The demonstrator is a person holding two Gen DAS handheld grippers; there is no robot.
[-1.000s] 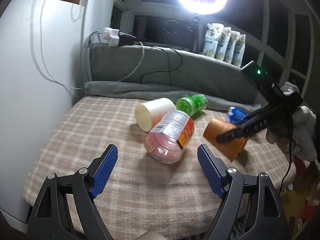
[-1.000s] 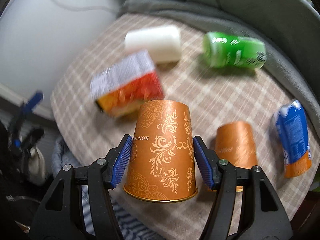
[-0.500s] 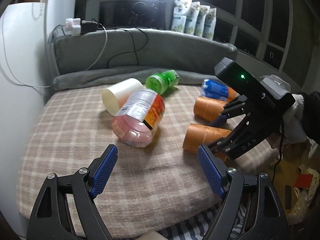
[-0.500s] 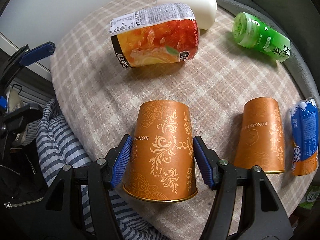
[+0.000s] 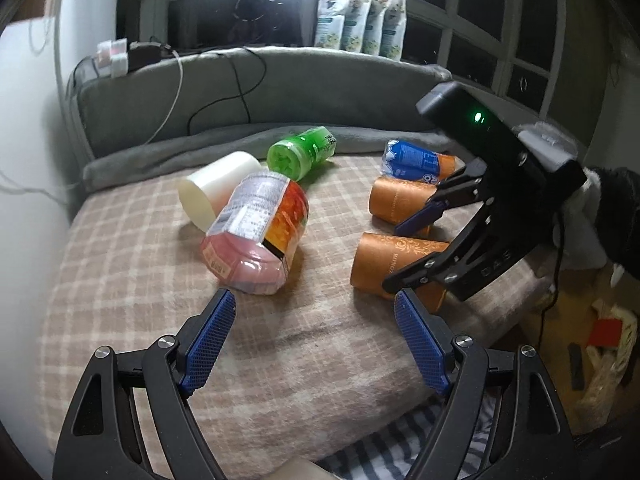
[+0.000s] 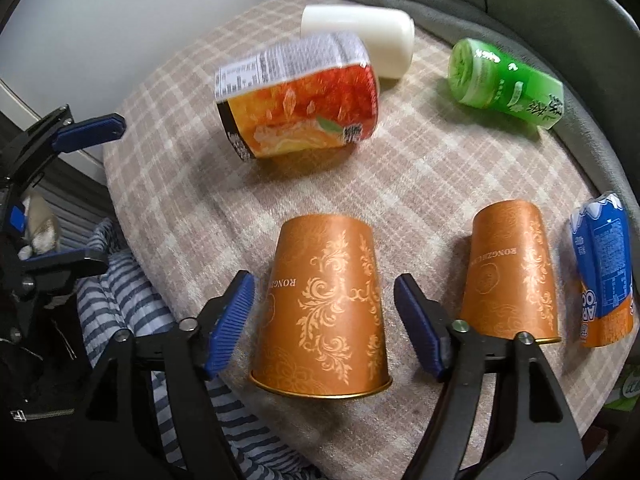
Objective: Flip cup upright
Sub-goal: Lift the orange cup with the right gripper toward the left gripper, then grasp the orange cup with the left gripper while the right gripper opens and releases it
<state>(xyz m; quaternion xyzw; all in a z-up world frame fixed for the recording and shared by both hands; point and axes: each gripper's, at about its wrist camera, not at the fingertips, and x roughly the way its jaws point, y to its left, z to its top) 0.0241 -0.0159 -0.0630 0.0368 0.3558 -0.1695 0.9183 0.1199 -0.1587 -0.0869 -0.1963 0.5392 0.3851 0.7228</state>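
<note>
An orange patterned paper cup (image 6: pixel 324 304) lies on its side on the checked cloth, rim toward the camera; it also shows in the left wrist view (image 5: pixel 394 258). My right gripper (image 6: pixel 324 316) is open, its blue pads standing apart from the cup's two sides with a gap on each. A second orange cup (image 6: pixel 510 270) lies beside it on the right, also seen in the left wrist view (image 5: pixel 402 200). My left gripper (image 5: pixel 314 344) is open and empty near the table's front edge, to the left of the right gripper (image 5: pixel 424 240).
A large jar with an orange label (image 6: pixel 300 100), a white cup (image 6: pixel 360 36), a green bottle (image 6: pixel 506 82) and a blue can (image 6: pixel 604 268) lie on the checked cloth (image 6: pixel 440 168). A grey padded ledge (image 5: pixel 280 92) runs behind. Striped fabric (image 6: pixel 132 300) hangs at the front edge.
My right gripper has lowered the orange cup onto the cloth and opened, letting go of it. The left gripper view has shifted slightly; the left gripper stays open.
</note>
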